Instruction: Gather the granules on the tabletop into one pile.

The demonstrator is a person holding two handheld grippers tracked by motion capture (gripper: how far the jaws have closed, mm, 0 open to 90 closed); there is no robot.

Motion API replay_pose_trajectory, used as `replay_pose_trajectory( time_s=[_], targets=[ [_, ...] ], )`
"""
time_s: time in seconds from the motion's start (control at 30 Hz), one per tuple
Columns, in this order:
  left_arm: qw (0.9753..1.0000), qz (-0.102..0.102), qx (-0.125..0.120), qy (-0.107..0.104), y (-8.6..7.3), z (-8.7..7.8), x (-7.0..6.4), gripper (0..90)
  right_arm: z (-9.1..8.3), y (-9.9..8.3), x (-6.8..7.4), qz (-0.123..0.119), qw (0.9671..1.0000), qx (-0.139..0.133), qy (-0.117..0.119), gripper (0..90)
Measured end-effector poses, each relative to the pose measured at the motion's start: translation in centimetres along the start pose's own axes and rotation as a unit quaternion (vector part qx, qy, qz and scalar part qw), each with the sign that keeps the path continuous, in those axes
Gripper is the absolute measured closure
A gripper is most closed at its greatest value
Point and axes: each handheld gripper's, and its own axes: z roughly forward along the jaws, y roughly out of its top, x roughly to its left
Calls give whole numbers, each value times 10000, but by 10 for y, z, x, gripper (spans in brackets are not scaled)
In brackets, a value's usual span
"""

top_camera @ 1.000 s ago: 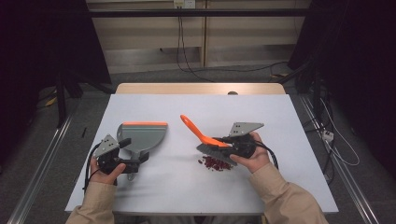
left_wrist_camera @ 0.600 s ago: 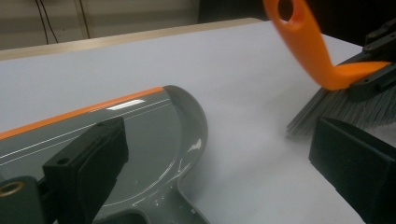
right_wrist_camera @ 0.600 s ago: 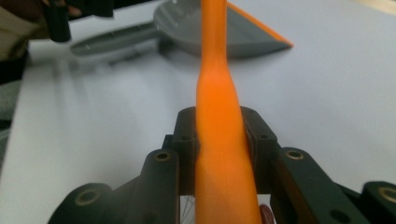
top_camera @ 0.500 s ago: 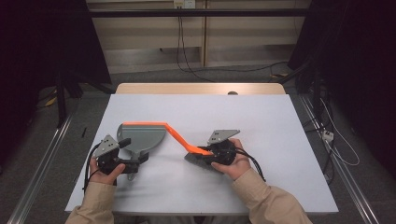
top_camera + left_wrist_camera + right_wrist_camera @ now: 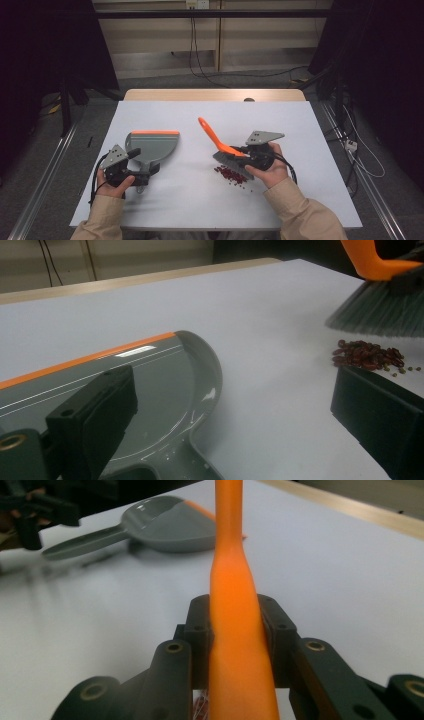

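From the high view I cannot judge the jaw gap of the left gripper (image 5: 131,170); the hand (image 5: 116,186) and grey plate cover it. The left gripper view settles this: its jaws stand wide apart with nothing between them, the dustpan (image 5: 150,390) lying just ahead and partly behind one jaw (its handle is cut off at the bottom edge). Ahead and toward the other jaw I see the red beans (image 5: 370,354) in a small heap, the brush bristles (image 5: 385,315) just beyond them and blurred.

The right gripper (image 5: 235,630) is clamped on the orange brush handle (image 5: 235,595), which blocks most of that view. There the dustpan (image 5: 170,527) sits well ahead, out of focus. In the high view, the beans (image 5: 231,175) lie just beside the right gripper (image 5: 250,159), under the brush head.
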Motion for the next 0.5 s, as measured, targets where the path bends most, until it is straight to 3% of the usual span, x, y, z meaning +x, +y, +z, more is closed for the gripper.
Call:
replay_pose_trajectory(
  time_s=[0.1, 0.17, 0.3, 0.4, 0.5],
  targets=[
    [10000, 18, 19, -14, 0, 0, 0, 45, -4, -4, -11, 106, 9999, -75, -114, 711],
    [10000, 19, 16, -16, 0, 0, 0, 45, -5, -6, -12, 38, 9999, -102, 59, 711],
    [10000, -3, 13, -15, 0, 0, 0, 45, -8, -15, 4, -190, 9985, -79, 499, 711],
    [10000, 12, 19, -23, 0, 1, -1, 45, -11, -26, 14, -257, 9956, -120, 896, 711],
    [10000, 5, 22, -28, 0, 1, -1, 45, -9, -37, 17, -371, 9933, -8, 1094, 711]
  ],
)
